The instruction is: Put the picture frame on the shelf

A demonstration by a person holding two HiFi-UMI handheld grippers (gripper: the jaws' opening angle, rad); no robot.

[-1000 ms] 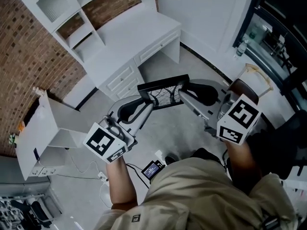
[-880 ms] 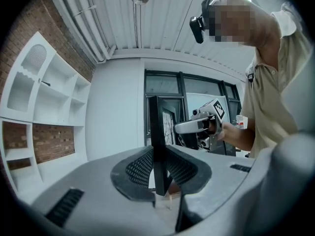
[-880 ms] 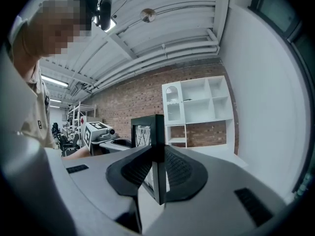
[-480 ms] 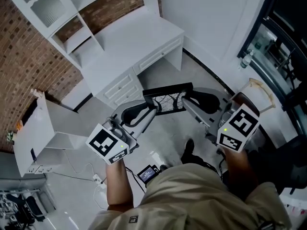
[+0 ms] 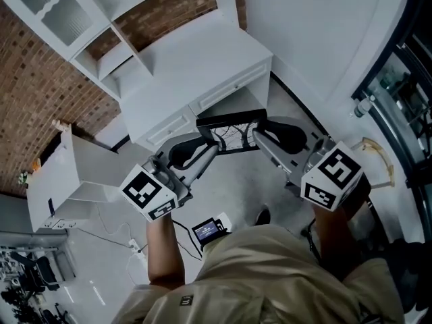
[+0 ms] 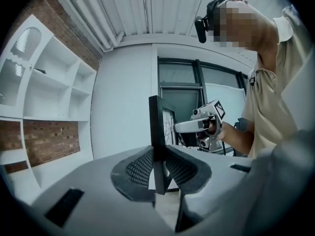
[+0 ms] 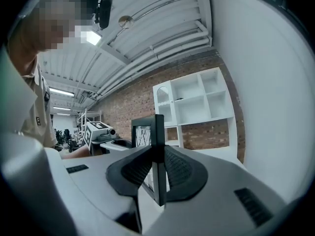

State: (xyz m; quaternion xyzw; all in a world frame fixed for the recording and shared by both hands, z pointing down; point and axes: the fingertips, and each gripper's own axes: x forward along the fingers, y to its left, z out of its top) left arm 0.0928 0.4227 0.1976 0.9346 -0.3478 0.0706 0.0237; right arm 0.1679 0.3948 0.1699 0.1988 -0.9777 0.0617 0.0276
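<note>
Rising off the white desk (image 5: 202,52), the shelf unit (image 5: 108,52) lies ahead and leftward of the picture frame (image 5: 231,128), held upright in the air with its long axis spanning left gripper (image 5: 204,147) and right gripper (image 5: 258,137) (each clamped on one end).

Black picture frame (image 5: 231,133), line drawing inside, upright, off the floor, centre. White shelf (image 5: 108,56) far left, brick wall behind.

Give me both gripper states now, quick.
left gripper: closed on the picture frame, at its left end.
right gripper: closed on the same picture frame, at its right end.
</note>
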